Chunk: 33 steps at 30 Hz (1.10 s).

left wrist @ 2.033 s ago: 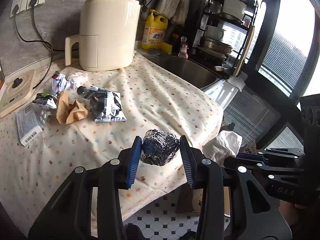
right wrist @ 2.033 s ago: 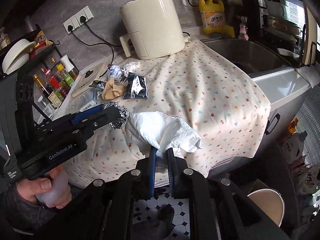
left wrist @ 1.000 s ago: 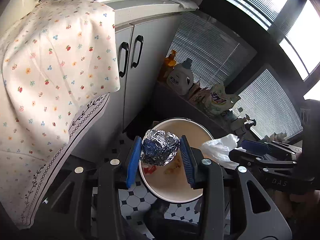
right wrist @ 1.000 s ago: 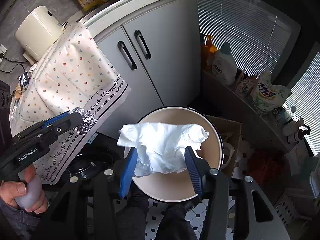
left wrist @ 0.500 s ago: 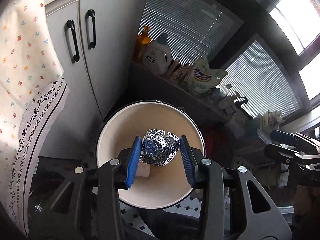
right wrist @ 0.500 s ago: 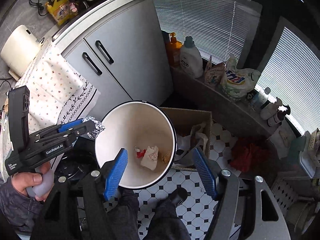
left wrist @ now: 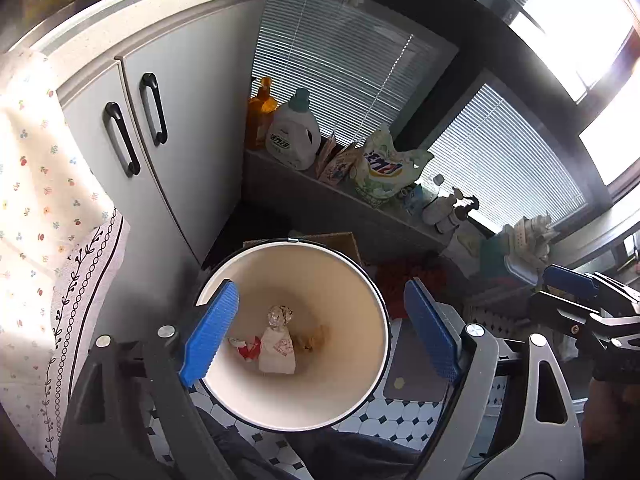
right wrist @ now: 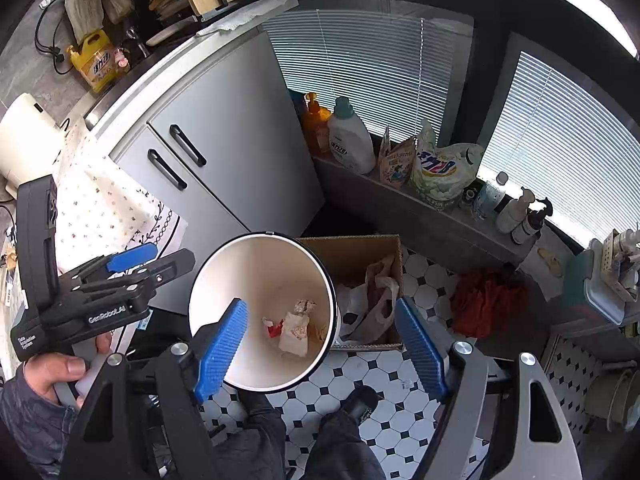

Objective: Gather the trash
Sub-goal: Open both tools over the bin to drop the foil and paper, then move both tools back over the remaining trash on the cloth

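A round cream trash bin (left wrist: 360,280) stands on the tiled floor below both grippers; it also shows in the right wrist view (right wrist: 256,268). At its bottom lie the foil ball (left wrist: 280,314), a white crumpled paper (left wrist: 277,350) and a red scrap (left wrist: 244,346). My left gripper (left wrist: 320,336) is open and empty, held over the bin mouth. My right gripper (right wrist: 320,340) is open and empty, above the bin's right rim. In the right wrist view the left gripper (right wrist: 132,258) is at the left, in a hand.
Grey cabinet doors (left wrist: 132,136) and the flowered cloth (left wrist: 36,200) hang at the left. A cardboard box (right wrist: 360,256) with bags sits right of the bin. Detergent bottles (right wrist: 350,136) line a low ledge under the blinds. A red rag (right wrist: 486,302) lies on the floor.
My left gripper opened and the foil ball dropped into the bin. My right gripper, open since it released the white tissue, stays over the bin.
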Available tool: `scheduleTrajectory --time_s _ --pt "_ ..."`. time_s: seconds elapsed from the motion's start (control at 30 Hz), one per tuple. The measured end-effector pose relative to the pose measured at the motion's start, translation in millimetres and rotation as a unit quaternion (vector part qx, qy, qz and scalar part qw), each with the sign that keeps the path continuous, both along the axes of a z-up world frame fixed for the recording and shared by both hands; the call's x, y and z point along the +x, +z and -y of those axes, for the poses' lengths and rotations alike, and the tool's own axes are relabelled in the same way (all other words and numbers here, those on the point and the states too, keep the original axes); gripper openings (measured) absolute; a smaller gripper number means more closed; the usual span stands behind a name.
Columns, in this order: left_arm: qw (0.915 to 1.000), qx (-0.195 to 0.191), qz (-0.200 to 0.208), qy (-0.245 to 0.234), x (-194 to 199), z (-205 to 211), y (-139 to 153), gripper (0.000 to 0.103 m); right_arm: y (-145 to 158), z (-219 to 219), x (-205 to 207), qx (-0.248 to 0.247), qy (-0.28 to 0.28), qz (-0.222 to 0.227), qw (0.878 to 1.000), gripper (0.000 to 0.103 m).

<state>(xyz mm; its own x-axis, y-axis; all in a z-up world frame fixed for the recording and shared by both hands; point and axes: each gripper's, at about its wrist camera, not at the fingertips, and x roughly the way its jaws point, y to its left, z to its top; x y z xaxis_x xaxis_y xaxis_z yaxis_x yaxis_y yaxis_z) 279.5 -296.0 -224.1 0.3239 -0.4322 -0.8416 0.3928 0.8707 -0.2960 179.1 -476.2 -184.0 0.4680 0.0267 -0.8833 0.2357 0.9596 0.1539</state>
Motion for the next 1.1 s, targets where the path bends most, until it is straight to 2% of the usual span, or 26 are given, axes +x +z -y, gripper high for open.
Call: scheduleTrajectory --time_s 0.1,0.23,0.53,0.77,0.87,1.1 --pt "0.9999 0.002 0.014 0.009 2 -16 19 0.086 11 -10 10 -0.003 -0.005 0.016 1.000 0.083" --pt "0.9983 0.001 0.047 0.034 4 -48 51 0.095 30 -31 25 0.001 0.000 0.042 0.999 0.087" --pt "0.9909 0.015 0.091 0.098 5 -138 99 0.097 65 -93 49 0.014 0.035 0.093 0.995 0.091" --pt "0.9806 0.022 0.120 0.153 -1 -199 123 0.097 90 -155 63 0.004 0.083 0.125 0.989 0.091" --pt "0.9747 0.030 0.131 0.178 -6 -223 131 0.097 99 -180 69 0.000 0.097 0.141 0.985 0.095" --pt "0.9588 0.033 0.157 0.235 -27 -291 147 0.097 108 -240 85 0.003 0.133 0.163 0.978 0.095"
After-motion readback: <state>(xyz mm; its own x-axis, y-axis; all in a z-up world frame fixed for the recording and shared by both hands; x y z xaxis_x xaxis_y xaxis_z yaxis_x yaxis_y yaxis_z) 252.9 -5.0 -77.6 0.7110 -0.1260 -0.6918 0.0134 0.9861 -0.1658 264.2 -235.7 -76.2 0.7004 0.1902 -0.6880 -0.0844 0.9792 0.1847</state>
